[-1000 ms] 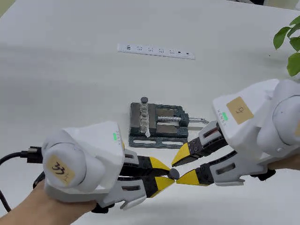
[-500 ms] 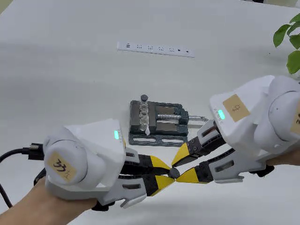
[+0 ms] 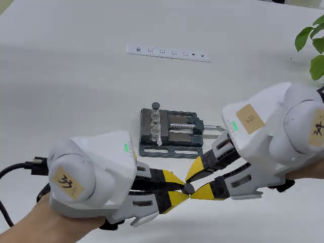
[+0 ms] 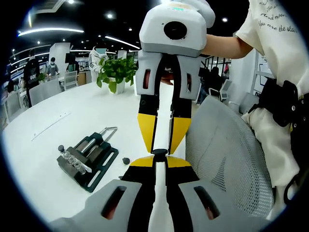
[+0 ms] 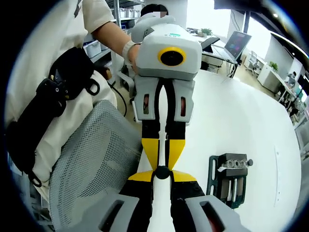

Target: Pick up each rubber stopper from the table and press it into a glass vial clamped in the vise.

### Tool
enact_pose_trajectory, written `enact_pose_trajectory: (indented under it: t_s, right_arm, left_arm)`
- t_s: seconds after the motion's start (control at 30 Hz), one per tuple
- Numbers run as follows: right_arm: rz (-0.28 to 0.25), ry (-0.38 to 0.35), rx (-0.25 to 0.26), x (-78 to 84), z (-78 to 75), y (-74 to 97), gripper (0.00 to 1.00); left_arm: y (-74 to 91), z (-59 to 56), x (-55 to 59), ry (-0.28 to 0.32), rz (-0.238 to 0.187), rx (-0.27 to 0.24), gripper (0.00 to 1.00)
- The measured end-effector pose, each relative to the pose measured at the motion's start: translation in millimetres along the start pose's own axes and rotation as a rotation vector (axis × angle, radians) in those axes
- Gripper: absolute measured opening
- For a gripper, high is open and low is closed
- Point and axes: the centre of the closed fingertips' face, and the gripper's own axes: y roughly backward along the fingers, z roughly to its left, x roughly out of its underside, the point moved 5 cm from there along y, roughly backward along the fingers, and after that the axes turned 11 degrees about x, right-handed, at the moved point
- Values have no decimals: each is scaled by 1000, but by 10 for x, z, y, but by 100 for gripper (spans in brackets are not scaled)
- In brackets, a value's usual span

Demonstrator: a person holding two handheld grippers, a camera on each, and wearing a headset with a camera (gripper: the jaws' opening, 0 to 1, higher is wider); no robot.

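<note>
A dark rubber stopper [image 3: 188, 188] hangs above the table's near edge, where both grippers meet tip to tip. My left gripper [image 3: 183, 190] comes in from the lower left, its yellow tips shut on the stopper [image 4: 159, 152]. Opposite, my right gripper [image 3: 191, 187] stands open, its two tips spread above and below the stopper [image 5: 162, 172]. Behind them the dark vise [image 3: 174, 135] clamps a row of glass vials [image 3: 156, 126]. The farthest vial carries a stopper [image 3: 156, 107]. Another loose stopper [image 4: 126, 160] lies on the table beside the vise.
A white power strip [image 3: 167, 53] lies at the far side of the table, and plant leaves [image 3: 315, 45] reach in at the right edge. A black cable [image 3: 15, 169] trails from the left gripper. A grey mesh chair [image 4: 227, 159] and a person stand at the table's near side.
</note>
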Motion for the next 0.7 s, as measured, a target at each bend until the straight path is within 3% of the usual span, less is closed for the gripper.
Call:
enact_pose_trajectory:
  t_s: [0.7]
  right_arm:
    - [13,-16,-31,55,-37,17,7]
  left_arm:
    - [-37,21,-4,-46,17,-1,2]
